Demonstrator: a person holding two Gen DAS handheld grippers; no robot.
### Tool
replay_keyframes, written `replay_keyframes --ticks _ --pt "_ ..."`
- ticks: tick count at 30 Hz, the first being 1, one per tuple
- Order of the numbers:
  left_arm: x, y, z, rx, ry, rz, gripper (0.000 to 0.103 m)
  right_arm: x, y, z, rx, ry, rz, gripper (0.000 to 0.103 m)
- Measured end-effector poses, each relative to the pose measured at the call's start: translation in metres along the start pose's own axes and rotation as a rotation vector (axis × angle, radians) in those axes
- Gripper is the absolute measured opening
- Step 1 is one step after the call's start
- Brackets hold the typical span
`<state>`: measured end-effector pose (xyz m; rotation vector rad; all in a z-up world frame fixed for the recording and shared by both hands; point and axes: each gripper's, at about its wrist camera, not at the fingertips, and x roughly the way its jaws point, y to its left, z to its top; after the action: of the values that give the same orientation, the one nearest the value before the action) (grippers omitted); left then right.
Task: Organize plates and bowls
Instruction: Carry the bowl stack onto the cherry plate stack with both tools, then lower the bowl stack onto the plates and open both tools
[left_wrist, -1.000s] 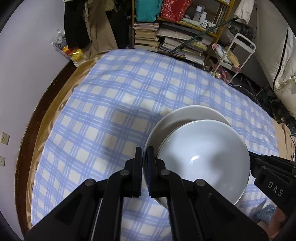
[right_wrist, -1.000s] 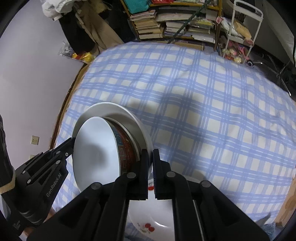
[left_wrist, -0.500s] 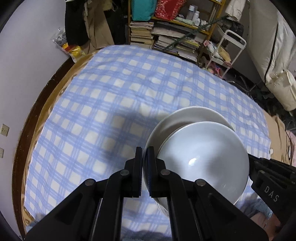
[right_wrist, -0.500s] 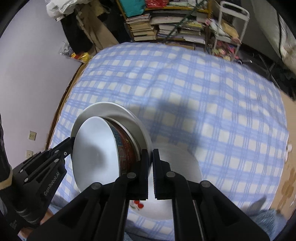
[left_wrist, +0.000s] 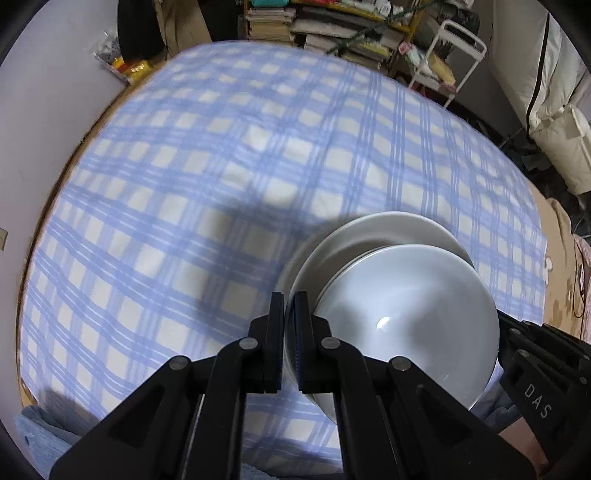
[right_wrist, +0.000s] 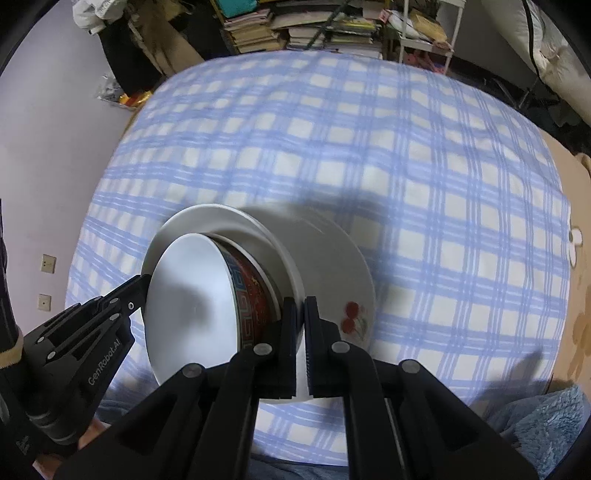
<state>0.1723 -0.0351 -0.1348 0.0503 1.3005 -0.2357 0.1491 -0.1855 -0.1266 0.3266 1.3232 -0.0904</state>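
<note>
A white plate (left_wrist: 373, 236) carries a bowl (left_wrist: 406, 317), white inside with a red patterned outside (right_wrist: 255, 295). My left gripper (left_wrist: 290, 332) is shut on the plate's left rim. My right gripper (right_wrist: 300, 332) is shut on the plate's (right_wrist: 221, 218) opposite rim. Together they hold the plate and bowl (right_wrist: 184, 310) in the air above the blue checked tablecloth (left_wrist: 184, 166). A second white plate with a red cherry print (right_wrist: 332, 258) lies on the cloth (right_wrist: 406, 147) under the held stack.
Bookshelves with stacked books (left_wrist: 332, 26) and a white metal rack (left_wrist: 450, 55) stand beyond the far table edge. A lilac wall (right_wrist: 44, 129) with sockets is on the left. A blue fluffy cloth (right_wrist: 546, 428) lies at the near right.
Both grippers have lifted the plate and bowl higher and pulled back toward the near edge. The cherry plate beneath shows more fully.
</note>
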Motion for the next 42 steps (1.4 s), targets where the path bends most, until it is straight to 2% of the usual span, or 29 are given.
replay_keyframes --ticks 2,4,9,21,24,26,28,31,34,36,38,40,42 --pt "0.007 -0.003 -0.002 0.009 0.018 0.008 0.003 0.006 -0.005 -0.006 0.004 0.003 -0.012 0.009" --pt "0.011 -0.011 -0.005 0.043 0.015 0.046 0.003 0.012 -0.008 -0.011 0.014 0.000 -0.011 0.009" --pt "0.009 -0.019 -0.006 0.068 -0.011 0.080 0.003 0.019 -0.021 -0.010 0.070 0.013 0.041 0.009" --pt "0.007 -0.019 -0.007 0.058 -0.044 0.099 0.006 0.020 -0.022 -0.007 0.029 0.024 0.064 0.008" --pt "-0.015 -0.020 -0.006 0.055 -0.157 0.130 0.009 0.019 -0.026 -0.008 0.042 0.028 0.097 0.008" --pt "-0.024 -0.017 -0.006 0.042 -0.172 0.102 0.009 0.015 -0.030 -0.007 0.056 0.019 0.139 0.008" --pt "-0.030 -0.015 -0.008 0.036 -0.192 0.125 0.009 0.010 -0.032 -0.007 0.053 0.004 0.159 0.009" --pt "-0.042 -0.016 -0.014 0.054 -0.235 0.186 0.010 -0.007 -0.027 -0.010 0.007 -0.056 0.174 0.010" --pt "-0.060 -0.018 -0.022 0.069 -0.294 0.246 0.014 -0.025 -0.023 -0.018 -0.059 -0.125 0.146 0.011" --pt "-0.076 -0.018 -0.032 0.070 -0.350 0.271 0.015 -0.036 -0.024 -0.022 -0.089 -0.173 0.133 0.018" --pt "-0.089 -0.016 -0.040 0.064 -0.388 0.278 0.018 -0.050 -0.024 -0.028 -0.111 -0.238 0.130 0.040" --pt "-0.103 -0.017 -0.049 0.067 -0.433 0.303 0.023 -0.065 -0.024 -0.035 -0.142 -0.318 0.133 0.047" --pt "-0.118 -0.016 -0.057 0.065 -0.480 0.322 0.029 -0.077 -0.024 -0.042 -0.183 -0.374 0.120 0.048"
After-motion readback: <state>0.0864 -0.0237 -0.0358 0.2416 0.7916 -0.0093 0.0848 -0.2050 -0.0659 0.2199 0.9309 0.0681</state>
